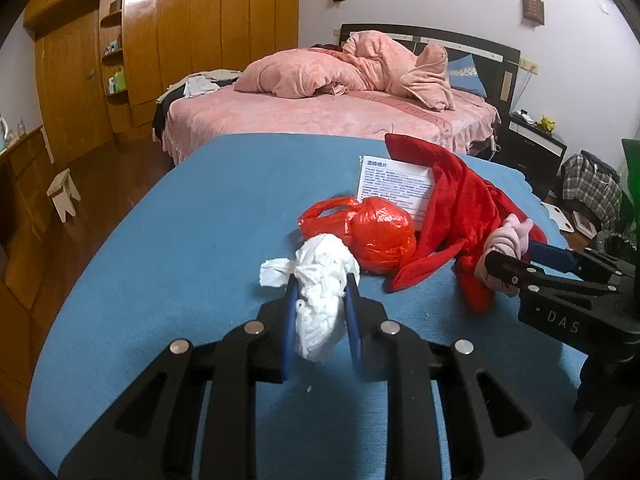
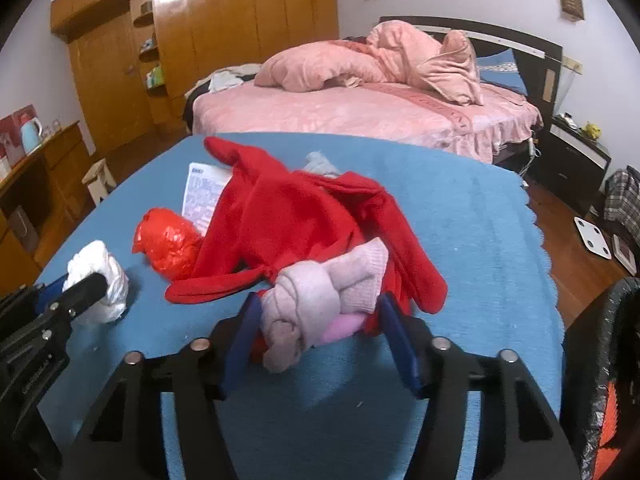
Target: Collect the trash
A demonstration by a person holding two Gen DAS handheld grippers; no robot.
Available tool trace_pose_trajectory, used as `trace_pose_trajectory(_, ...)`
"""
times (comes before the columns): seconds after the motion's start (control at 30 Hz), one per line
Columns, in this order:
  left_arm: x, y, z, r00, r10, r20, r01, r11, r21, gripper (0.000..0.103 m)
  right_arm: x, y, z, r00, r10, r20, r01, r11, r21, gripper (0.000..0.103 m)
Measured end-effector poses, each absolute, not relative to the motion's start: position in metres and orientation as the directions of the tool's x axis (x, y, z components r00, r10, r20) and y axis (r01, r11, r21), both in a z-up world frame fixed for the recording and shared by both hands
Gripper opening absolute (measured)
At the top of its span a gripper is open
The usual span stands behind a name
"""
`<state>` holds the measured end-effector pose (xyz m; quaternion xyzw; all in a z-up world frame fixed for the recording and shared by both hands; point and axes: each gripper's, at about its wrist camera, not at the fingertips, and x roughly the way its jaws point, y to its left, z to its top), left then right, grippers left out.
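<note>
2 grippers, left gripper (image 1: 320,300) clamping white tissue wad (image 1: 320,304), right gripper (image 2: 316,320) jaws half-wide around pink sock bundle (image 2: 320,300)

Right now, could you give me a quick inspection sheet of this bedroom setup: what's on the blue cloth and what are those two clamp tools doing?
Surface: blue cloth covering a table.
Job's things: white tissue wad; crumpled red plastic bag.
Clutter: red garment; pale pink knit bundle lying on it; printed sheet partly under the garment.
Grippers: left gripper shut on the tissue wad; right gripper astride the knit bundle, grip unclear.
Cables: nothing seen on the cloth.
Surroundings: pink bed, wooden wardrobe, black-lined bin at right.
</note>
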<state>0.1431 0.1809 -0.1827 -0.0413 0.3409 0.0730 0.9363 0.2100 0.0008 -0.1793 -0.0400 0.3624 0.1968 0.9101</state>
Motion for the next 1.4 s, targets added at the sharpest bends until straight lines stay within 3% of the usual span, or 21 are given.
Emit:
trace_pose_trajectory(0.1, 0.145, 0.18, -0.183, 0.754, 0.108, -0.647, -0.163, 0.986, -0.026, 0.021, 0.206, 0.003, -0.18, 0.651, 0.35, -0.673, -0.411, 0.908, 0.074, 0.035)
trace_pose_trajectory(0.33, 0.141, 0.178, -0.182, 0.765, 0.118, -0.634, -0.166, 0.986, -0.017, 0.021, 0.194, -0.006, -0.17, 0.651, 0.393, -0.649, -0.421, 0.899, 0.121, 0.031)
trace_pose_trajectory(0.67, 0.132, 0.167, -0.176, 0.797, 0.119, -0.592, -0.139, 0.99, 0.012, 0.021, 0.179, -0.035, -0.16, 0.672, 0.376, -0.638, -0.378, 0.915, 0.141, 0.03)
trace_pose_trajectory(1.4, 0.122, 0.074, -0.138, 0.841, -0.086, -0.534, 0.07, 0.996, -0.049, 0.021, 0.15, -0.117, -0.127, 0.746, 0.307, -0.591, -0.267, 0.951, 0.156, 0.03)
